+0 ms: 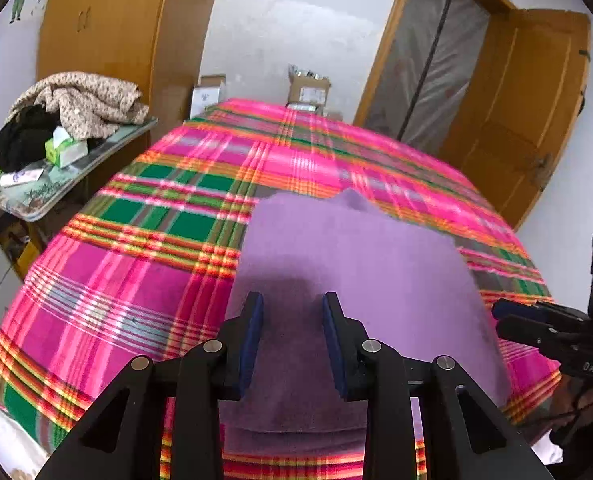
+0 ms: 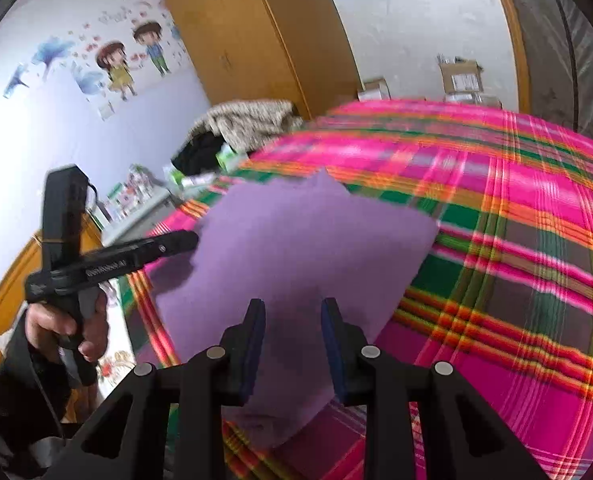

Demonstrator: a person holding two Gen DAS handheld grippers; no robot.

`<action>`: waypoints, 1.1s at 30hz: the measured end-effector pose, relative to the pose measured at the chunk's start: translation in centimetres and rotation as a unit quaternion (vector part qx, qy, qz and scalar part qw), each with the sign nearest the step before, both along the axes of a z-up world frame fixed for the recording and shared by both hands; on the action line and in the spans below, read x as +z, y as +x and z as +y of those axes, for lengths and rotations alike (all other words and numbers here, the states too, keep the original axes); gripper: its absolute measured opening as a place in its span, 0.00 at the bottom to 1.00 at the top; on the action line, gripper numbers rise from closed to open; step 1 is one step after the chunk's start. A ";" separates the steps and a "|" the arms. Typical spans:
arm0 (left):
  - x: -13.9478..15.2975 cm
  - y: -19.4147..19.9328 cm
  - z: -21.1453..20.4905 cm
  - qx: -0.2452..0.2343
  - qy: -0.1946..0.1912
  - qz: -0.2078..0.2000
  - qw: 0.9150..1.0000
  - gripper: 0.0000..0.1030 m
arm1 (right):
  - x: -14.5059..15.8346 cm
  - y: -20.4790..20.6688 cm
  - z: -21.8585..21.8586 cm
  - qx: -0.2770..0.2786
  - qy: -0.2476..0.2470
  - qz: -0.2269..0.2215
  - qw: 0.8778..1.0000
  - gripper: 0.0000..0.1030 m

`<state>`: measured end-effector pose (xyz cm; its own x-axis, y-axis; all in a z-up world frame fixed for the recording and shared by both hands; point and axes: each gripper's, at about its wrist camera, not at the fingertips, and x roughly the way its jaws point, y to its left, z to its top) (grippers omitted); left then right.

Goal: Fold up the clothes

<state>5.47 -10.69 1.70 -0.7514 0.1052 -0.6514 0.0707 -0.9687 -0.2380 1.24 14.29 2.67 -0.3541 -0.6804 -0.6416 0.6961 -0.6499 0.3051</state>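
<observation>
A bed (image 1: 144, 280) covered in pink-and-green plaid bedding carries a flat purple garment (image 1: 348, 264) lying directly on it.

The purple garment (image 1: 348, 264) looks like soft, matt, fuzzy cloth, smooth and without sheen. Under it the plaid bedspread (image 1: 144, 248) is woven cloth with a slight sheen on its pink bands. The left gripper (image 1: 292, 340) is matt black plastic with dark blue pads (image 1: 252, 340) and bright metal pins. The right gripper (image 2: 292, 344) looks the same. The far wardrobe (image 1: 108, 20) is glossy, smooth wood.
</observation>
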 end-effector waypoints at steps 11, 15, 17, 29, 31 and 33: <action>1.6 -2.4 -0.2 0.000 -0.034 0.003 0.999 0.31 | 1.1 -2.4 -0.5 -0.018 -0.013 0.010 1.000 0.29; 1.8 -4.3 -0.1 -0.005 -0.048 0.001 0.999 0.31 | 1.0 -4.0 -1.0 -0.040 -0.019 0.002 0.999 0.29; 2.0 -5.1 0.0 -0.007 -0.053 0.000 0.999 0.31 | 0.8 -4.7 -1.0 -0.049 -0.019 -0.004 0.999 0.29; -0.6 -6.7 -1.5 0.000 -0.011 -0.024 1.000 0.49 | -1.2 -6.8 -1.1 -0.058 -0.019 -0.038 0.997 0.30; -0.7 -6.5 -1.9 -0.001 0.008 -0.023 1.000 0.49 | -0.9 -6.6 -0.7 -0.060 -0.020 -0.039 0.997 0.30; -0.2 -5.9 -2.1 -0.003 0.011 -0.017 1.000 0.49 | -0.6 -6.4 -0.4 -0.062 -0.020 -0.040 0.997 0.30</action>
